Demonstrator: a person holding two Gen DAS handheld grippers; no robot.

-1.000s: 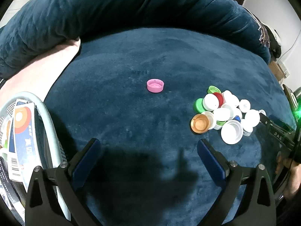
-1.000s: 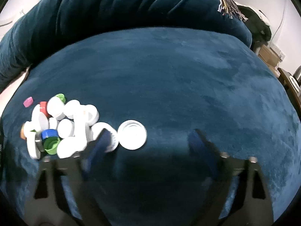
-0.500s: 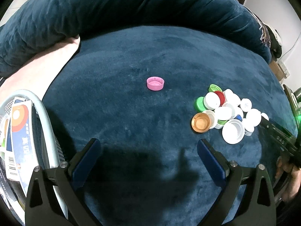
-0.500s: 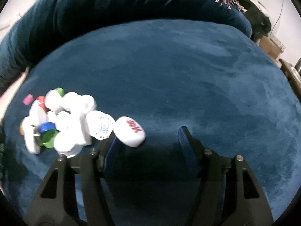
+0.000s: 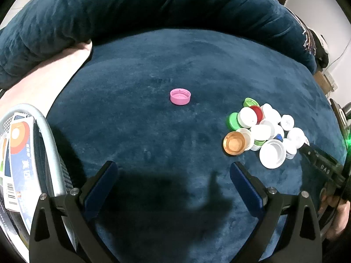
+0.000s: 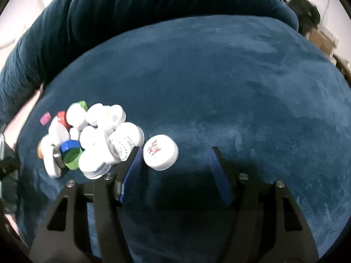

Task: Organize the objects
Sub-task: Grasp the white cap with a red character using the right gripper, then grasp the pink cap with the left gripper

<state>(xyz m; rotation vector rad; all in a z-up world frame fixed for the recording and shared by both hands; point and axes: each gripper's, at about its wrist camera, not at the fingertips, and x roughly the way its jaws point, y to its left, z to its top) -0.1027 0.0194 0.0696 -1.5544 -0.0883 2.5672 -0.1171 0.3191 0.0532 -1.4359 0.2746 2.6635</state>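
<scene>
While your right gripper (image 6: 173,153) stands half open, the round white plastic cap with red print (image 6: 160,152) lies against its left pad on the dark blue velvet cushion (image 6: 241,83), not clamped; your left gripper (image 5: 174,174) is wide open and empty.

Red marking on white cap (image 6: 160,152), unreadable; barcode on carton (image 5: 12,191).
</scene>
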